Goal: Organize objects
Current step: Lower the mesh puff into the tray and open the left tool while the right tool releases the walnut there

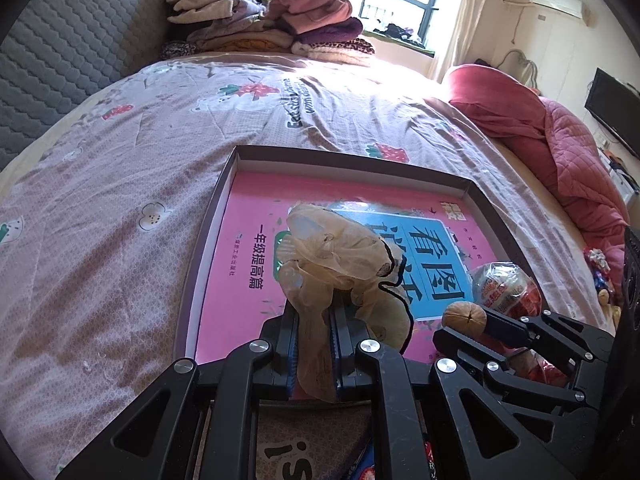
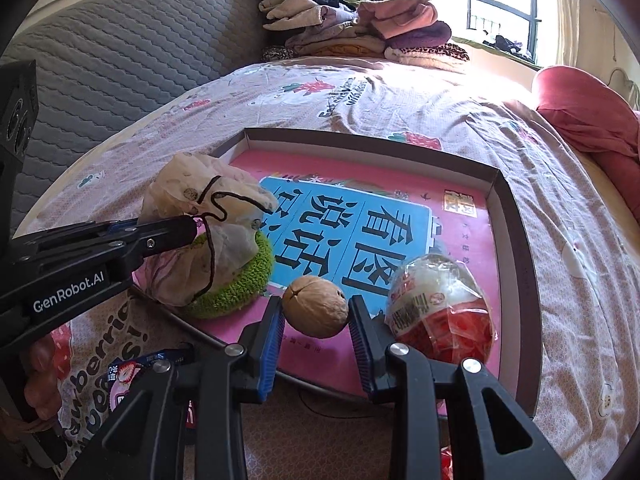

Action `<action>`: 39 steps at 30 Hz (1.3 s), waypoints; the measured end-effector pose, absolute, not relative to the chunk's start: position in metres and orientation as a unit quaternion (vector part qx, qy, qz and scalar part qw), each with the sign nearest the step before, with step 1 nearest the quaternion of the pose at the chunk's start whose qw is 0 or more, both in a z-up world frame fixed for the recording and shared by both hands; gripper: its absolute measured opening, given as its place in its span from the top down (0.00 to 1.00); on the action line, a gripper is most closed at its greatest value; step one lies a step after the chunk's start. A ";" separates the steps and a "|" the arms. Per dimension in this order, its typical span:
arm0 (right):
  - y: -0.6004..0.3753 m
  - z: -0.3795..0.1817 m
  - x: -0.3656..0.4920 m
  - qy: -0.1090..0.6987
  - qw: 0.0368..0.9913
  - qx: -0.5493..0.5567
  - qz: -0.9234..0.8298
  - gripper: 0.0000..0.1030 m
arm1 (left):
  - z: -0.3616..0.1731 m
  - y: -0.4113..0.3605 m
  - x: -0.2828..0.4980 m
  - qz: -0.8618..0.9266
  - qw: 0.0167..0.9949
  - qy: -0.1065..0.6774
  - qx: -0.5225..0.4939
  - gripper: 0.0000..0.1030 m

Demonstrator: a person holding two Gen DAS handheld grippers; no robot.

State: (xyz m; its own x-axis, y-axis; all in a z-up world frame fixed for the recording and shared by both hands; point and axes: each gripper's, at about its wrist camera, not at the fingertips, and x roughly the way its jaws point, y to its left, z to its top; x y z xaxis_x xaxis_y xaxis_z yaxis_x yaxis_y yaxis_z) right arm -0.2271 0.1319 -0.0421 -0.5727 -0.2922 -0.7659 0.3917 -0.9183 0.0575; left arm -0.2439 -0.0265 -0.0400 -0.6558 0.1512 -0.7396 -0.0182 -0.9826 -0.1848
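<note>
My left gripper (image 1: 316,312) is shut on a sheer beige drawstring pouch (image 1: 332,240), which bunches up above its fingers over the near left part of a shallow box tray (image 1: 352,156). In the right wrist view the pouch (image 2: 208,204) rests on a green knitted ring (image 2: 240,292), with the left gripper (image 2: 180,226) coming in from the left. My right gripper (image 2: 316,312) is shut on a walnut (image 2: 315,310), just above a pink book (image 2: 472,240) lying in the tray (image 2: 372,140). A wrapped red-and-white egg (image 2: 440,308) sits beside the walnut.
The tray lies on a bed with a strawberry-print sheet (image 1: 120,168). Folded clothes (image 1: 272,20) are stacked at the far end, against a grey quilted headboard (image 1: 60,60). A red quilt (image 1: 560,140) is heaped at the right. A snack packet (image 2: 136,372) lies near the tray's front edge.
</note>
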 end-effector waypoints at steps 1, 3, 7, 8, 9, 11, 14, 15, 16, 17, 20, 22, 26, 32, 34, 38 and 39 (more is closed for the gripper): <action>0.132 -0.043 -0.228 0.058 0.192 0.421 -0.885 0.68 | -0.041 -0.027 -0.245 0.905 0.047 -0.082 -0.414 0.87; 0.133 -0.043 -0.228 0.054 0.192 0.423 -0.884 0.68 | -0.043 -0.028 -0.245 0.903 0.045 -0.081 -0.418 0.86; 0.131 -0.043 -0.227 0.058 0.188 0.423 -0.885 0.68 | -0.044 -0.029 -0.246 0.902 0.044 -0.080 -0.423 0.82; 0.131 -0.043 -0.227 0.059 0.187 0.422 -0.885 0.68 | -0.044 -0.028 -0.245 0.902 0.044 -0.078 -0.422 0.80; 0.131 -0.043 -0.227 0.060 0.186 0.421 -0.886 0.68 | -0.043 -0.028 -0.245 0.903 0.043 -0.077 -0.421 0.78; 0.130 -0.042 -0.227 0.063 0.185 0.420 -0.886 0.68 | -0.041 -0.029 -0.243 0.903 0.043 -0.076 -0.420 0.75; 0.129 -0.042 -0.226 0.064 0.185 0.419 -0.886 0.68 | -0.039 -0.031 -0.242 0.904 0.044 -0.076 -0.419 0.70; 0.130 -0.041 -0.226 0.063 0.185 0.419 -0.886 0.68 | -0.038 -0.031 -0.241 0.904 0.043 -0.075 -0.418 0.69; 0.130 -0.042 -0.226 0.063 0.185 0.420 -0.886 0.68 | -0.038 -0.031 -0.241 0.904 0.043 -0.075 -0.418 0.65; 0.130 -0.041 -0.227 0.063 0.185 0.420 -0.886 0.68 | -0.038 -0.032 -0.241 0.904 0.043 -0.075 -0.419 0.61; 0.130 -0.042 -0.227 0.063 0.183 0.420 -0.886 0.68 | -0.038 -0.034 -0.240 0.903 0.041 -0.075 -0.421 0.58; 0.130 -0.041 -0.227 0.064 0.183 0.421 -0.886 0.68 | -0.038 -0.035 -0.241 0.902 0.040 -0.078 -0.422 0.57; 0.131 -0.039 -0.227 0.061 0.181 0.417 -0.889 0.68 | -0.036 -0.036 -0.238 0.903 0.041 -0.078 -0.421 0.54; 0.133 -0.034 -0.226 0.052 0.184 0.413 -0.890 0.68 | -0.032 -0.036 -0.234 0.904 0.042 -0.079 -0.417 0.48; 0.134 -0.032 -0.225 0.049 0.184 0.412 -0.891 0.68 | -0.029 -0.036 -0.233 0.905 0.042 -0.081 -0.415 0.46; 0.136 -0.027 -0.224 0.044 0.182 0.410 -0.893 0.66 | -0.023 -0.036 -0.228 0.909 0.036 -0.080 -0.408 0.41; 0.136 -0.026 -0.223 0.046 0.183 0.410 -0.892 0.64 | -0.021 -0.036 -0.227 0.910 0.035 -0.080 -0.405 0.40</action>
